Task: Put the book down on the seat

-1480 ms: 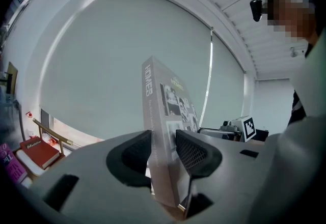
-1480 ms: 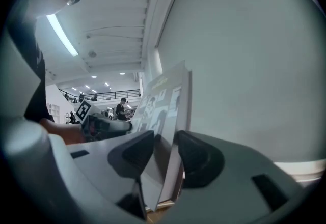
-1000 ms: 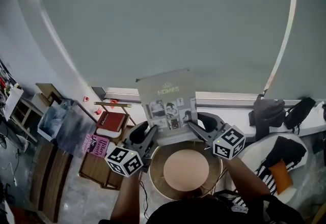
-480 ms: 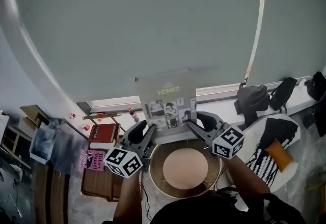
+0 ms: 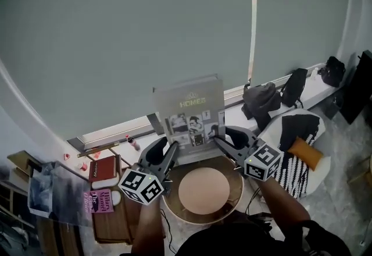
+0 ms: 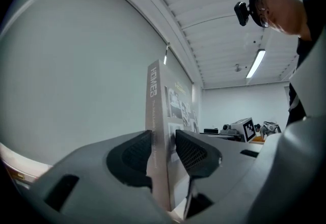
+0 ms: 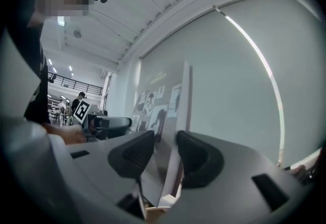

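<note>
The book (image 5: 190,116) stands upright at the back rim of the round seat (image 5: 203,191). The left hand-held gripper (image 5: 170,151) and right hand-held gripper (image 5: 222,143) each pinch a lower corner. It looks mid-carry to me; next it needs tipping flat, lowering onto the seat, then letting go.

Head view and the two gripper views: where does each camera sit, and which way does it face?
Head view: on the person's head, facing steeply down at the book by the round seat; left gripper, right gripper and forearms show.
Left gripper view: on the left gripper, facing along its jaws, closed on the book's spine; the person's head shows.
Right gripper view: on the right gripper, facing along its jaws, closed on the book's page edge.
Shared: all three see the book.
</note>
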Available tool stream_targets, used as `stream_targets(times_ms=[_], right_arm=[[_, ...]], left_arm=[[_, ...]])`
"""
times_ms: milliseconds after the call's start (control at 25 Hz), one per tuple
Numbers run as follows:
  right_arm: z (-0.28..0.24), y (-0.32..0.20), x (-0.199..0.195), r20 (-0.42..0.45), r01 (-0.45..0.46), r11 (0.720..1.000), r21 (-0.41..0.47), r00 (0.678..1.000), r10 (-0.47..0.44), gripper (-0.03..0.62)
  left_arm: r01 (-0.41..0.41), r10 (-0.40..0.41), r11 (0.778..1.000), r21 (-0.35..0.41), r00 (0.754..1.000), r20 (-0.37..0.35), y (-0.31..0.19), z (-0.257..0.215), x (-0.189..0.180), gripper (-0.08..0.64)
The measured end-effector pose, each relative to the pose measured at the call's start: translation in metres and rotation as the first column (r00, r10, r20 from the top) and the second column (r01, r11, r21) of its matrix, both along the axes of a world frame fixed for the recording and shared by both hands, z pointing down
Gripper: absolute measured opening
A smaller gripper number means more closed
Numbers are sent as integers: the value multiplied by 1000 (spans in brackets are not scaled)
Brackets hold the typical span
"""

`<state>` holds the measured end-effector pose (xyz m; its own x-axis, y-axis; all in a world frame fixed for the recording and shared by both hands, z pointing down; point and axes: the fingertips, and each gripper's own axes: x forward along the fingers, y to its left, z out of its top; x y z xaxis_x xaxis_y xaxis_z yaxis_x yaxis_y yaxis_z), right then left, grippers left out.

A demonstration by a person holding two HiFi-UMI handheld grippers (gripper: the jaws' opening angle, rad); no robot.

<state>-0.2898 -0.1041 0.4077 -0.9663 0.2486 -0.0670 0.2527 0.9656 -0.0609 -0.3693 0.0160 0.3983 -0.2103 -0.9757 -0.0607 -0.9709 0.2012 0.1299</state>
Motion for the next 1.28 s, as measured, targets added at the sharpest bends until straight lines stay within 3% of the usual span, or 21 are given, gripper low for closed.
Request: stream_targets(times_ms=[160,440,640,920,1120,1280], right_arm=[[10,-56,88,26,-90,996,0,996,90,163],[3,-49,93,-28,-237,971,24,971,237,163],[-1,-113,195,6,-311,950,14,950,311,163],[-7,-109,204,20,-413,911,0,911,413,163],[-9,-186,373,63,-481,876,-43,873,483,161],[-11,-186,383,46,-543,839,-39,838,544,161]], left_arm=[[-89,89,996,-2,996,29,-63,9,78,161],[-237,237,971,17,972,0,-71,6,69,161],[-308,308,951,20,951,20,-143,1,162,161],[-409,408,912,37,913,26,-152,-5,161,161],[-482,480,876,6,875,66,-239,-17,325,161],[-535,534,845,22,845,40,-247,-16,330,161]])
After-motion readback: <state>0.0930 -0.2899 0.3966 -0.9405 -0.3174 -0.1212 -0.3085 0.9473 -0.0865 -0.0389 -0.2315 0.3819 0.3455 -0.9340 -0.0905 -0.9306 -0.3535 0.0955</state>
